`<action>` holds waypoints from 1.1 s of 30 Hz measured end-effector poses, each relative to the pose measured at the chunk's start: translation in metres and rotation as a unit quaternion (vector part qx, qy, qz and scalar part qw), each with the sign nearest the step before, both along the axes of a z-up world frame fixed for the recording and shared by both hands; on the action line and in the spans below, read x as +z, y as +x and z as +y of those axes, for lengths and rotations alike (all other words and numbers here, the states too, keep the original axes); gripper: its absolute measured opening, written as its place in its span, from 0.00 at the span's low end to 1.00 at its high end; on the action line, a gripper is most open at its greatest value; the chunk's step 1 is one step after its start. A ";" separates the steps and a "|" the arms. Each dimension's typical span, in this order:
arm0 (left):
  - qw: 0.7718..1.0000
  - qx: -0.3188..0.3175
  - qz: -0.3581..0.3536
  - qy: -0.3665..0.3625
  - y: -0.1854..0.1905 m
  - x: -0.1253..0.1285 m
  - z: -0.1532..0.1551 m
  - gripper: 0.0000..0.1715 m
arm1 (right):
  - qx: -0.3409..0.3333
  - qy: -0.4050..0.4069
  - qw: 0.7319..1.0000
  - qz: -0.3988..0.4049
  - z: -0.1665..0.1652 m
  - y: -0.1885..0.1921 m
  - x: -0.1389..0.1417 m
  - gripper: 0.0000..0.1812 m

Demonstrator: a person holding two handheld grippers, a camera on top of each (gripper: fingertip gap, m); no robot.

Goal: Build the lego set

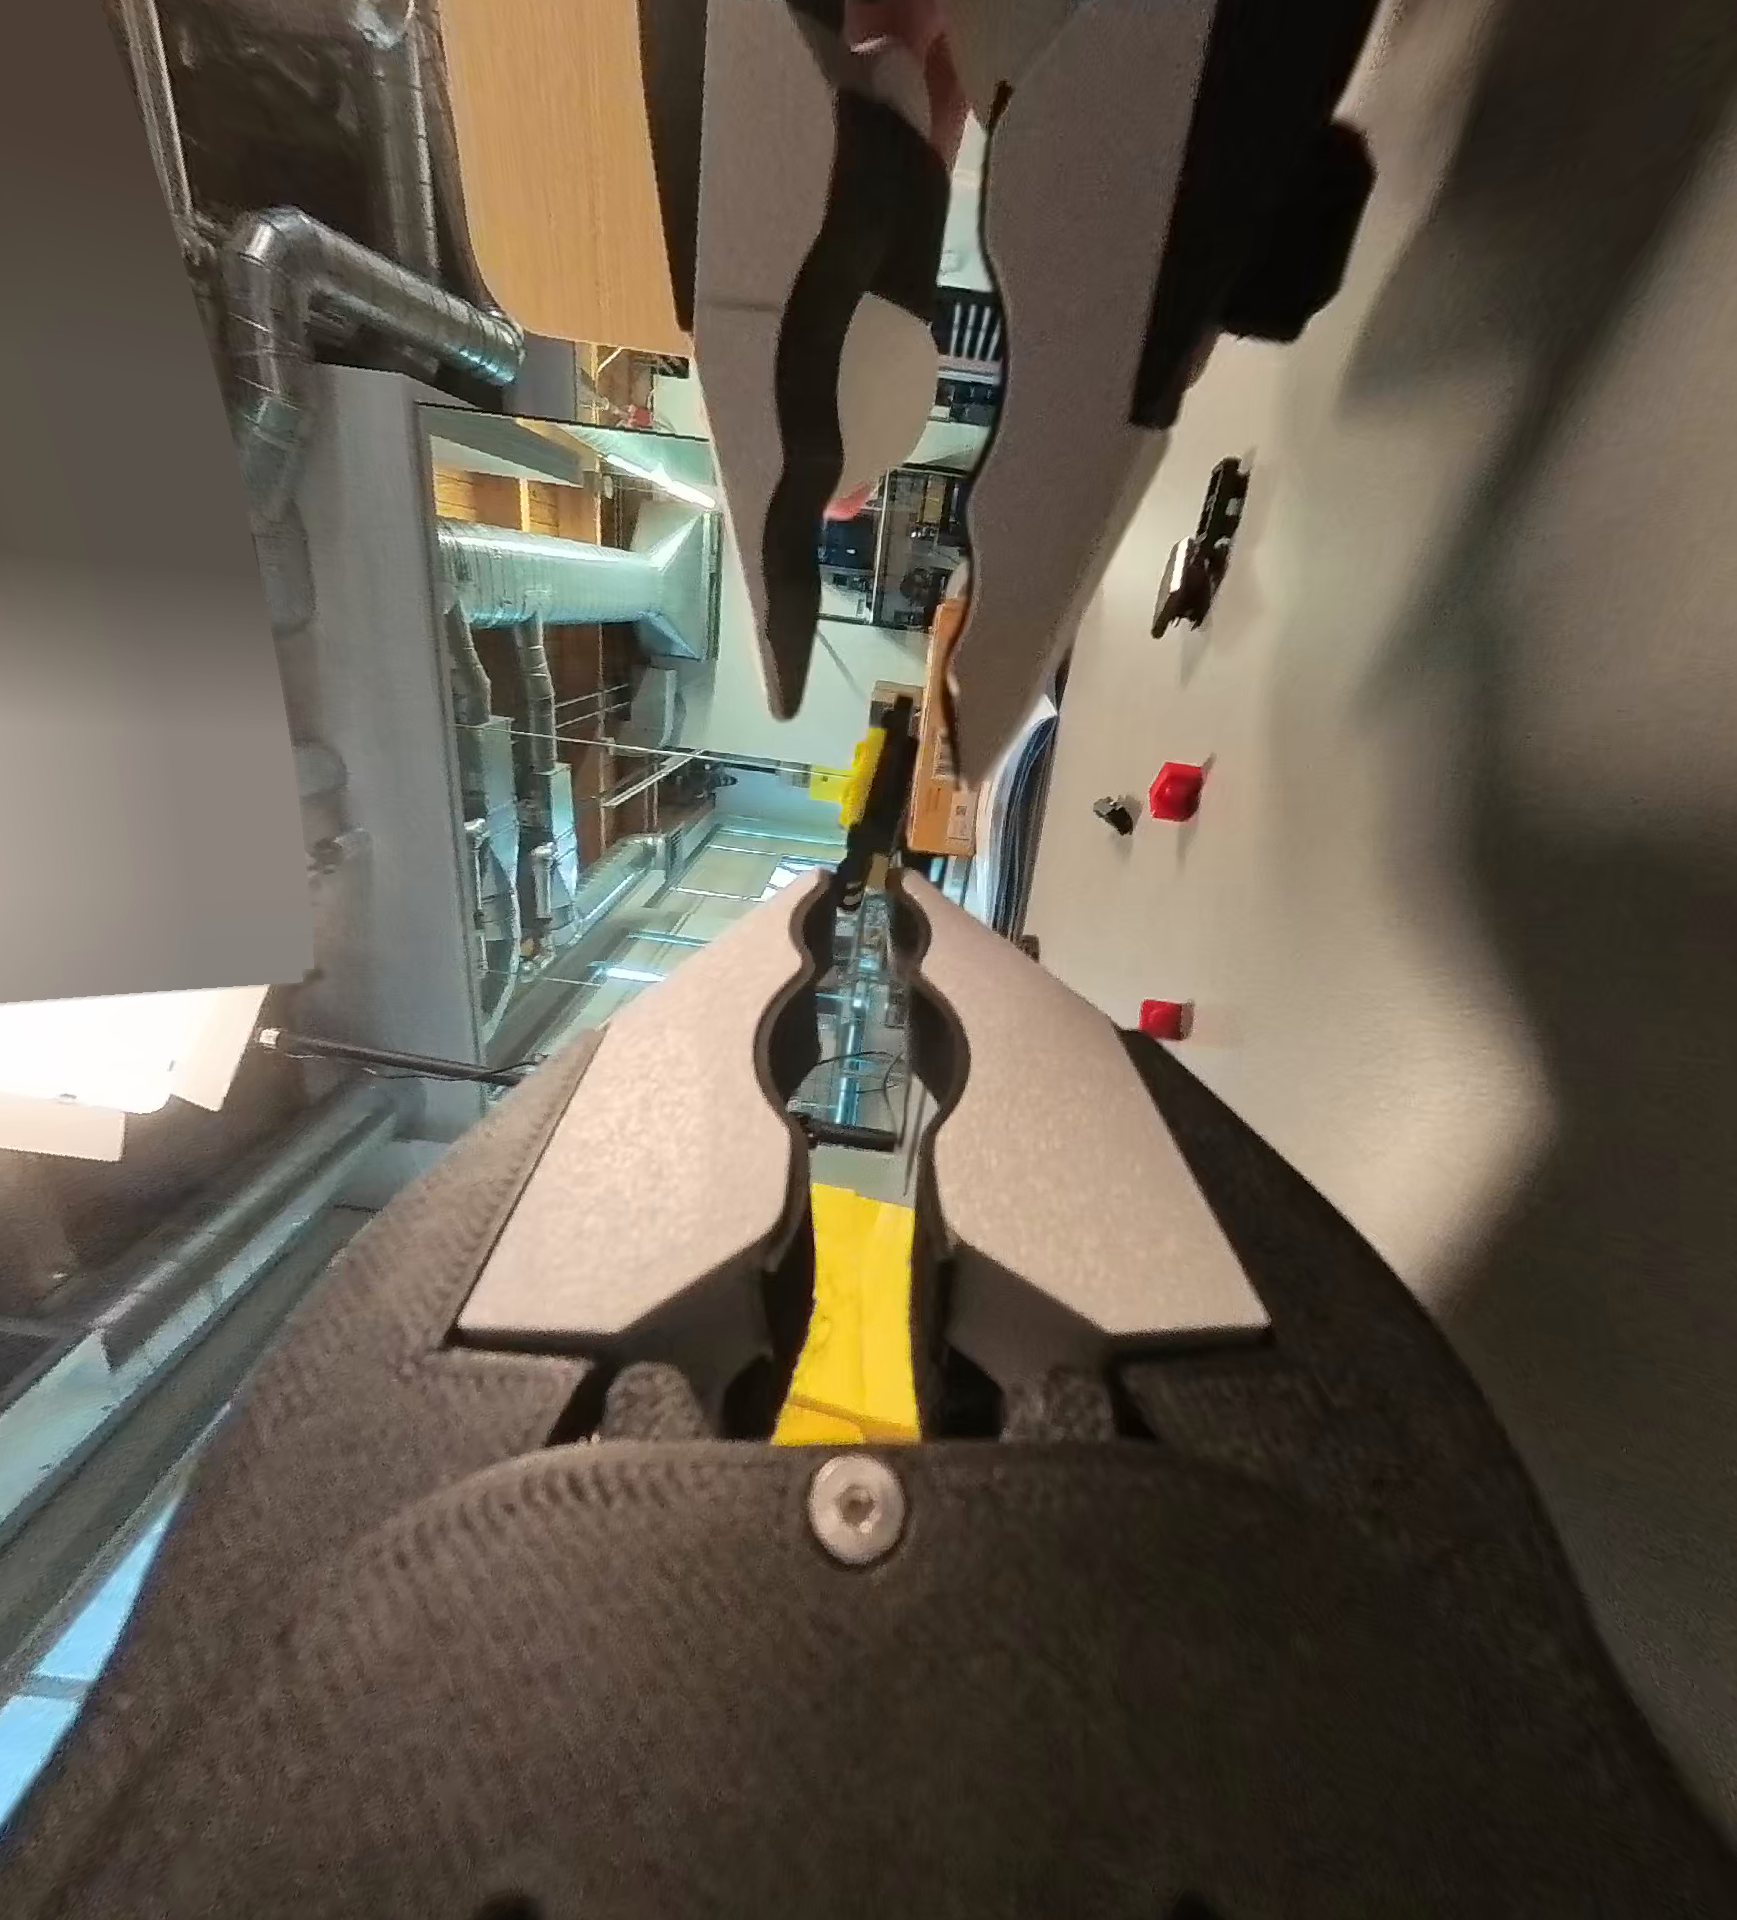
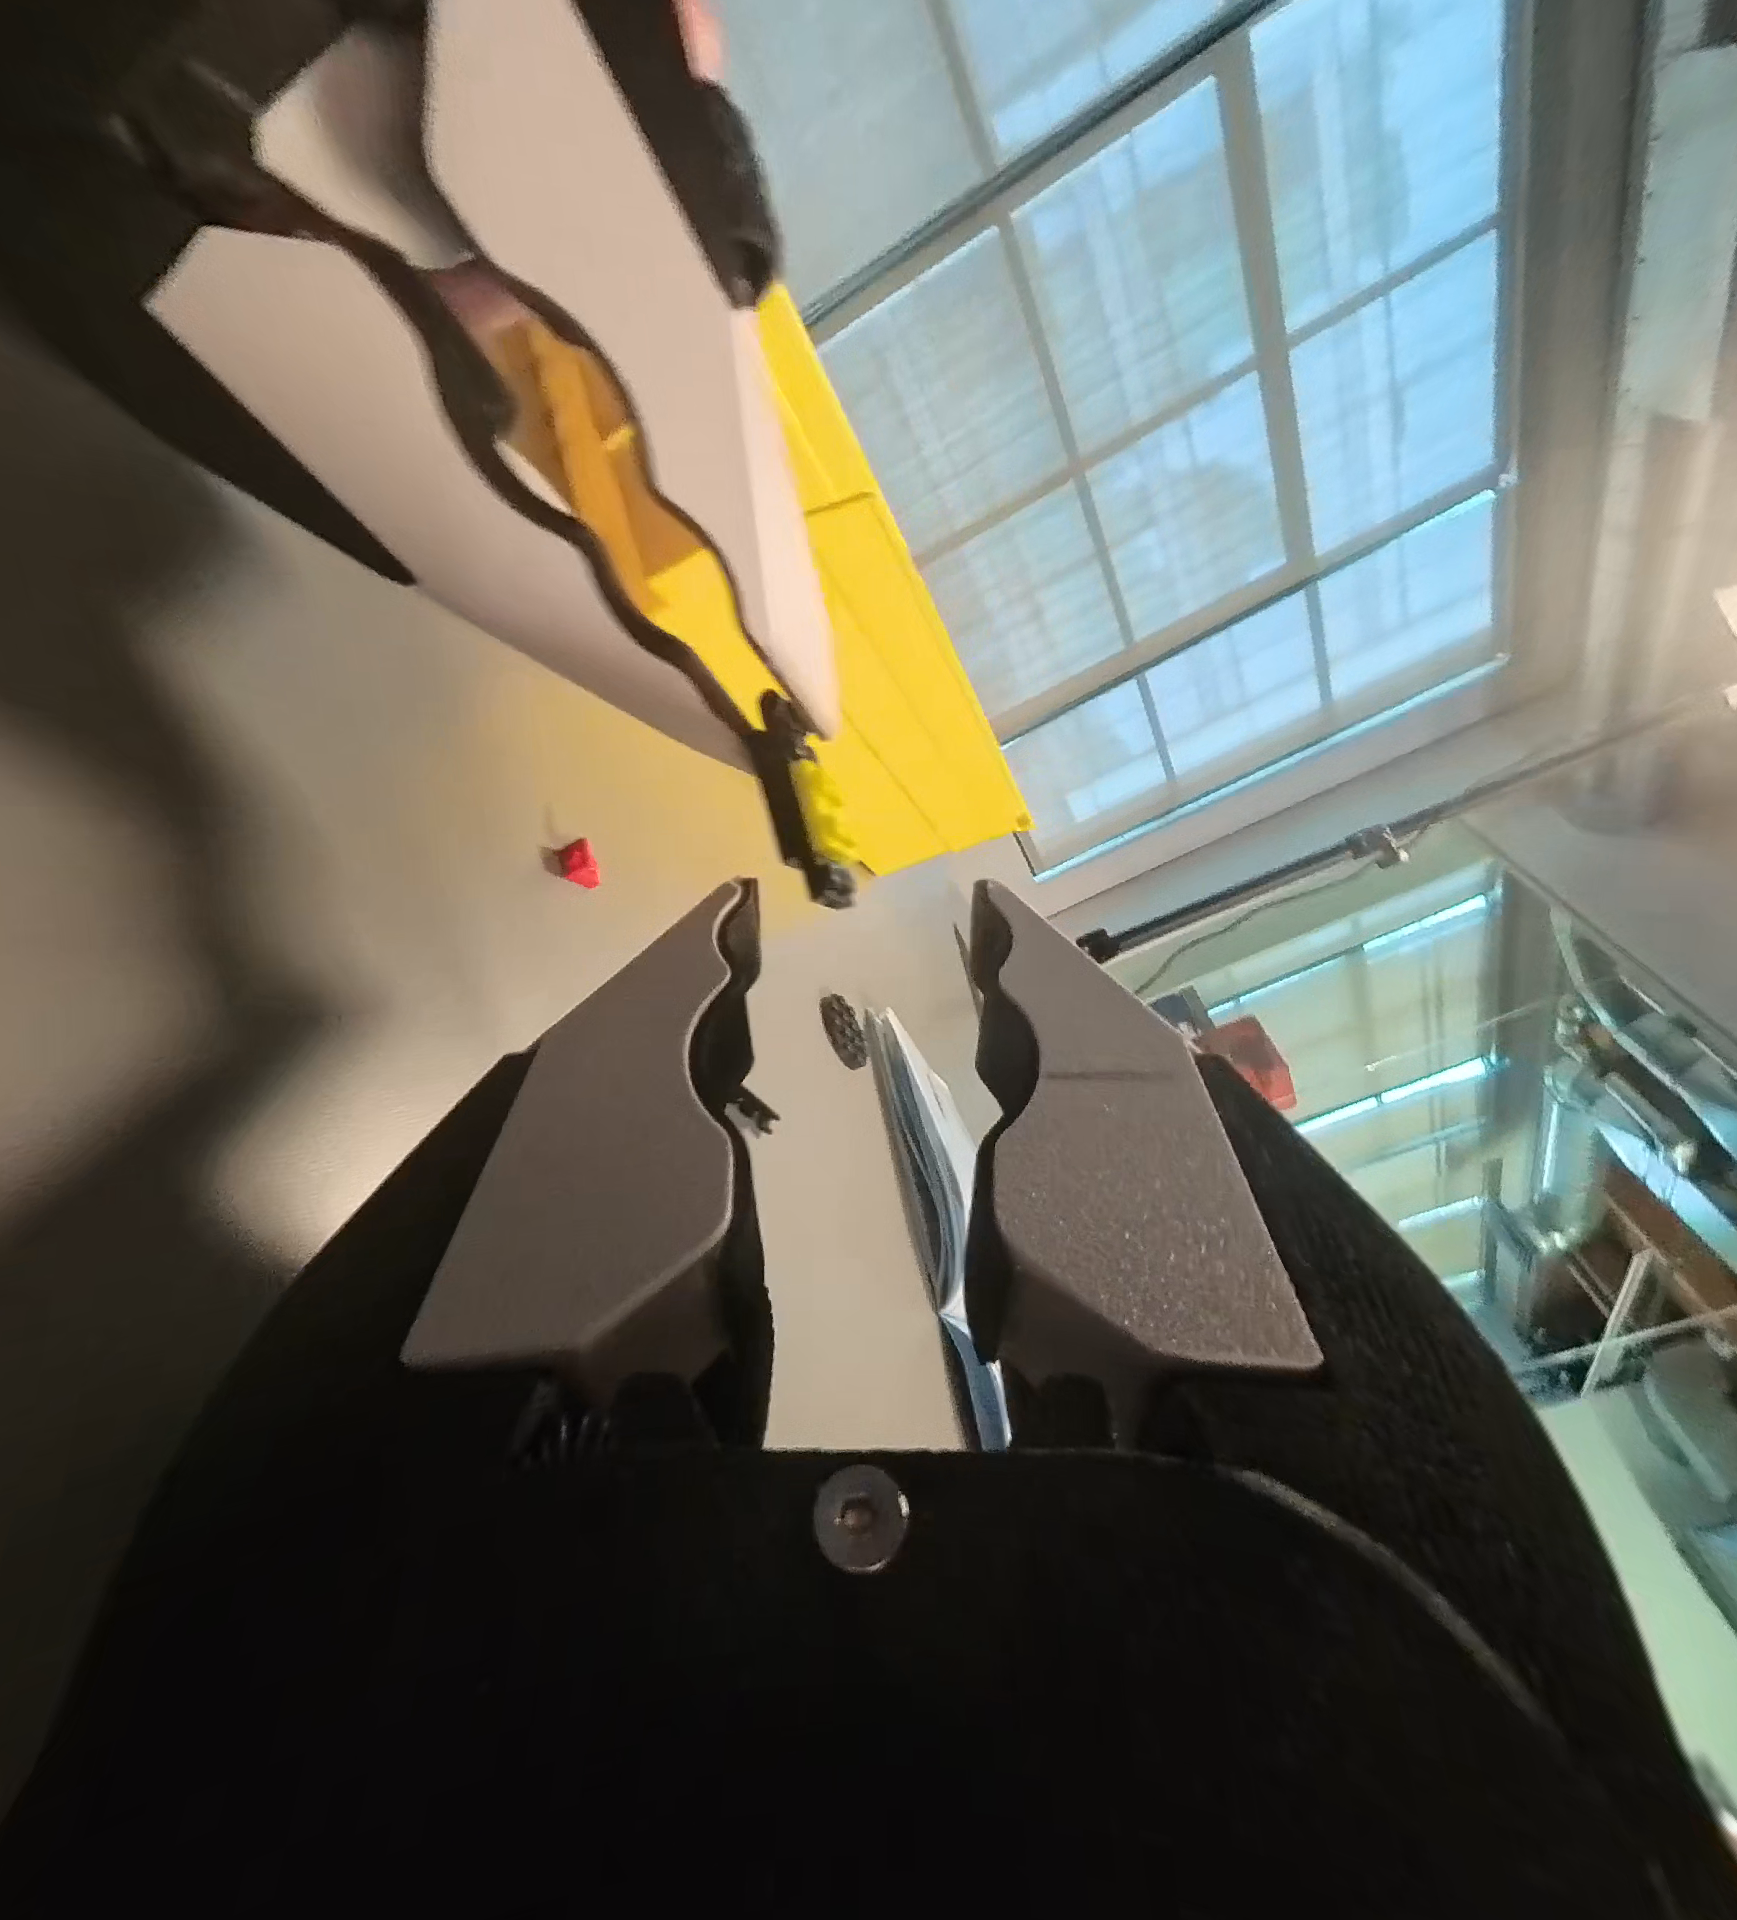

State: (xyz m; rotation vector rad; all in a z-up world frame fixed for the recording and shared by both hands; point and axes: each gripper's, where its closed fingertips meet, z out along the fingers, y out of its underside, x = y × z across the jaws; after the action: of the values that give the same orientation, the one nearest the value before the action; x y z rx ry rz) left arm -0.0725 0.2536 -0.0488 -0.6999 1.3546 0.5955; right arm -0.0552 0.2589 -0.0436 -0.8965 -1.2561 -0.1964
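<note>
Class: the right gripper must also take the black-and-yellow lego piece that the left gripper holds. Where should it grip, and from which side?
Grip the free end of the lego assembly, beyond the left gripper, approaching end-on. The piece is long and thin, and the open right gripper already faces that exposed tip.

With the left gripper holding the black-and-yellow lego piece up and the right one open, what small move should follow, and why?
Probably the right gripper should ease forward and close on the free end of the black-and-yellow lego piece. Its jaws stand open and empty just short of that end, while the left gripper is shut on the other end.
</note>
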 end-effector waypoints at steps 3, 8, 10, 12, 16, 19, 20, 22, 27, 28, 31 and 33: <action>1.000 0.001 0.006 0.003 0.000 -0.002 0.000 0.05 | 0.004 0.009 1.000 -0.026 -0.003 -0.003 -0.007 0.18; 1.000 0.000 0.010 -0.007 0.001 -0.005 0.001 0.05 | -0.010 0.055 0.997 -0.054 -0.004 -0.003 -0.007 0.07; 1.000 -0.001 0.014 -0.017 0.001 -0.007 0.001 0.04 | -0.013 0.058 0.996 -0.060 -0.004 -0.002 -0.009 0.05; 0.999 -0.002 0.018 -0.037 0.002 -0.011 0.001 0.04 | -0.014 0.045 0.997 -0.059 -0.003 -0.002 -0.011 0.04; 0.994 -0.011 0.006 -0.106 0.003 -0.017 0.003 0.04 | -0.011 -0.003 0.998 -0.055 -0.001 -0.001 -0.017 0.04; 0.987 -0.015 -0.002 -0.161 0.003 -0.023 0.005 0.04 | -0.011 -0.036 0.998 -0.056 0.000 0.000 -0.023 0.04; 0.984 -0.015 -0.002 -0.177 0.003 -0.026 0.005 0.04 | -0.010 -0.052 0.997 -0.056 0.001 0.000 -0.026 0.04; 0.978 -0.015 -0.001 -0.207 0.003 -0.031 0.006 0.04 | -0.008 -0.089 0.995 -0.053 0.003 0.001 -0.032 0.04; 0.952 -0.030 -0.026 -0.303 0.005 -0.037 0.005 0.04 | -0.011 -0.109 0.992 -0.061 0.004 0.001 -0.038 0.06; 0.943 -0.036 -0.035 -0.328 0.005 -0.038 0.004 0.04 | -0.011 -0.105 0.992 -0.063 0.004 0.000 -0.038 0.08; 0.918 -0.047 -0.060 -0.388 0.005 -0.039 0.003 0.04 | -0.012 -0.098 0.994 -0.053 0.005 0.001 -0.034 0.14; 0.906 -0.049 -0.069 -0.415 0.005 -0.041 0.004 0.04 | -0.008 -0.100 0.994 -0.040 0.005 0.001 -0.031 0.15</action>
State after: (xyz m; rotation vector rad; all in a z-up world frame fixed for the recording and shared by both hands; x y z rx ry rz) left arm -0.0678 0.2574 -0.0896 -1.3169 1.4848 -0.1537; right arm -0.0540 0.2636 -0.0743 -1.0796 -1.3602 -0.1217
